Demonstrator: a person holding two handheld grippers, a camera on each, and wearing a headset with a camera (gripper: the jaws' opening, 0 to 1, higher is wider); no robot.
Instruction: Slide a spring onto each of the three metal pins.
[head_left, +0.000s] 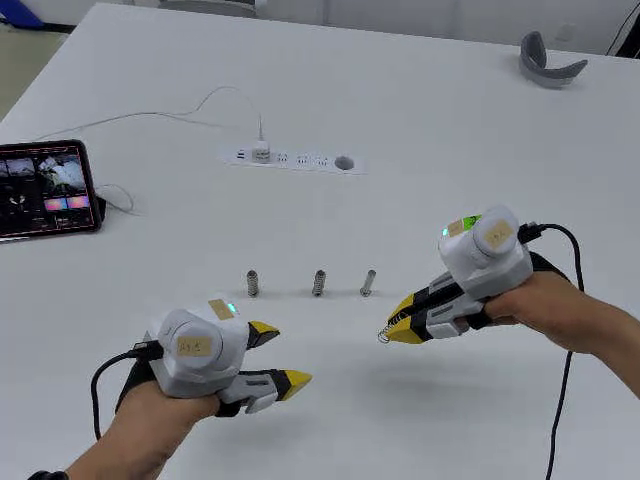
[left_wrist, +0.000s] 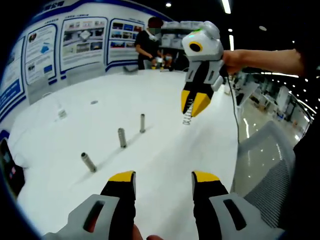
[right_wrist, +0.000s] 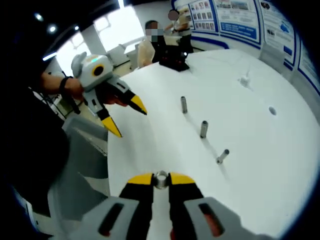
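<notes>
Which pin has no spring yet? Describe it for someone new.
On the white table, in front of the power strip, three pins stand in a row. It is the pin nearest the right hand-held gripper: smooth and bare, while its two neighbours wear coiled springs.

Pins mid-table, a gripper on either flank!
Three pins (head_left: 319, 282) stand in a row on the table (head_left: 430, 110), the strip (head_left: 290, 158) behind them and the tablet (head_left: 45, 188) far left. The left gripper (head_left: 287, 353) sits front-left of the row; the right gripper (head_left: 400, 322) is just right of it, with a spring (head_left: 383, 336) between its jaws.
</notes>
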